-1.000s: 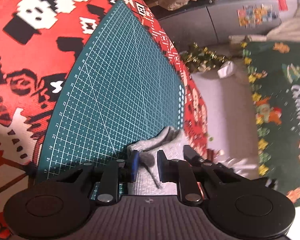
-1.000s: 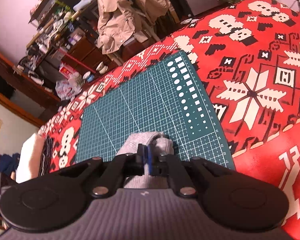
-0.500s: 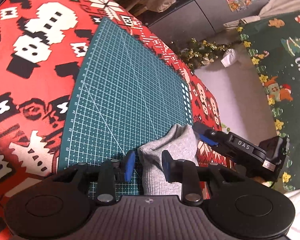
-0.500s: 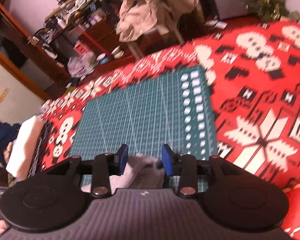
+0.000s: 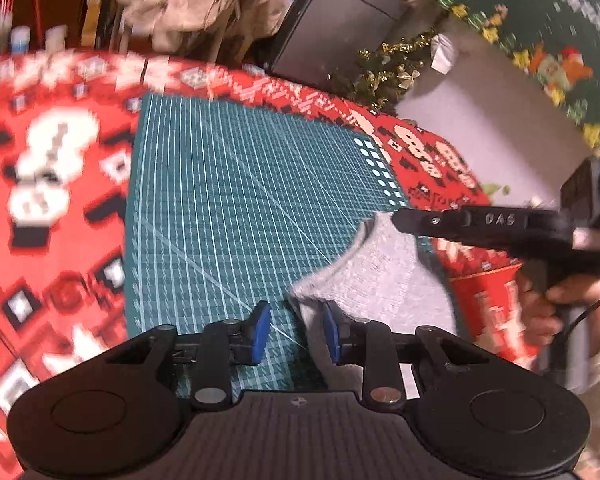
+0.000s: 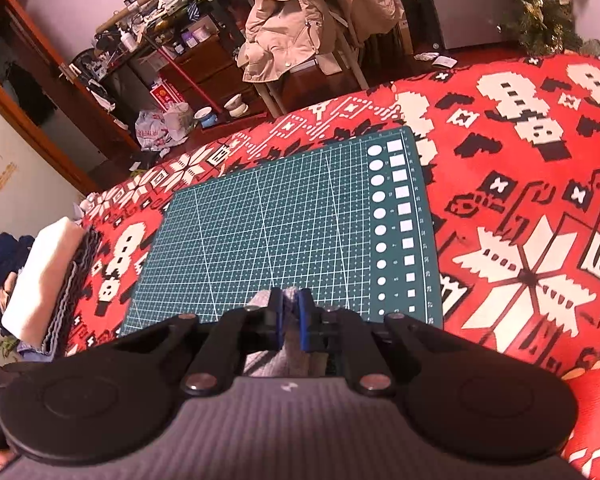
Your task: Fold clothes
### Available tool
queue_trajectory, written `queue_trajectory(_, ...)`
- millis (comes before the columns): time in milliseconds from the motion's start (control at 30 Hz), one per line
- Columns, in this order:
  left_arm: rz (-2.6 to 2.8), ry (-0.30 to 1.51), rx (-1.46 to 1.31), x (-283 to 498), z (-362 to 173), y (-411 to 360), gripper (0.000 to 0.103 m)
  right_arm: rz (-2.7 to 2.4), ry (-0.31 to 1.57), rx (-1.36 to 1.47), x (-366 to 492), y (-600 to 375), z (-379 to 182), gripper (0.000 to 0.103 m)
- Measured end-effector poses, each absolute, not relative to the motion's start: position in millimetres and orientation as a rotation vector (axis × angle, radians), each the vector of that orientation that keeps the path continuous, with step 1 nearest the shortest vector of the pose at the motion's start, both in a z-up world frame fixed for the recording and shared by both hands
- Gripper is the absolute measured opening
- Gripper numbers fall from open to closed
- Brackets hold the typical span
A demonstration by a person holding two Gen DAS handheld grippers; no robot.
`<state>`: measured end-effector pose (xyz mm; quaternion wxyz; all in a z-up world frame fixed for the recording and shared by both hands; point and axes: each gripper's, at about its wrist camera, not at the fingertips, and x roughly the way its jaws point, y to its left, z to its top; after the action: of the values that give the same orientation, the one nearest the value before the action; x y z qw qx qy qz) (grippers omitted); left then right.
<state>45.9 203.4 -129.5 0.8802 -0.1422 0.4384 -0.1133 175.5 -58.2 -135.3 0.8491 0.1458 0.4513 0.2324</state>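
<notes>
A grey knit garment point(image 5: 384, 276) lies at the near right corner of the green cutting mat point(image 5: 236, 208). My left gripper point(image 5: 294, 332) is open; the garment's near left corner lies between its blue pads without being pinched. My right gripper point(image 6: 290, 320) is shut on the grey garment point(image 6: 278, 358), whose fabric shows between and below its blue pads. In the left wrist view the right gripper's black fingers point(image 5: 420, 222) hold the garment's far corner.
The mat point(image 6: 284, 232) lies on a red patterned cloth point(image 6: 520, 200). A stack of folded clothes point(image 6: 44, 276) sits at the left edge of the cloth. Beyond it are a chair with a beige coat point(image 6: 300, 20), cluttered shelves and a small Christmas tree point(image 6: 540, 4).
My right gripper was open half a second ago and has shut on the garment's far corner. My left gripper stays open and has drawn back; the garment now lies spread wider.
</notes>
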Motion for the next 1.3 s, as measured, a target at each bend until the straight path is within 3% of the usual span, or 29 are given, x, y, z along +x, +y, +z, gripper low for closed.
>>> queue_trajectory(167, -0.218, 0.927, -0.252, 54.1, -136.3, 198.4, 0.0, 0.486, 0.951, 0.351, 175.6, -59.5, -136.3, 0.008)
queue_trajectory(433, -0.182, 0.925, -0.453, 57.5, -140.7, 226.4, 0.0, 0.48, 0.949, 0.374, 173.7, -60.5, -136.2, 0.009)
queue_trajectory(633, -0.268, 0.938, -0.487, 47.8, -136.6, 230.3, 0.002, 0.479, 0.918, 0.369, 167.4, -63.8, -131.9, 0.023)
queue_trajectory(767, -0.302, 0.945, -0.435, 48.9, -139.1, 219.2, 0.003, 0.474, 0.906, 0.384, 158.5, -70.4, -127.2, 0.027)
queue_trajectory(1300, -0.256, 0.957, -0.562, 69.6, -153.0, 230.3, 0.001, 0.474, 0.921, 0.448, 109.7, -91.2, -118.0, 0.028)
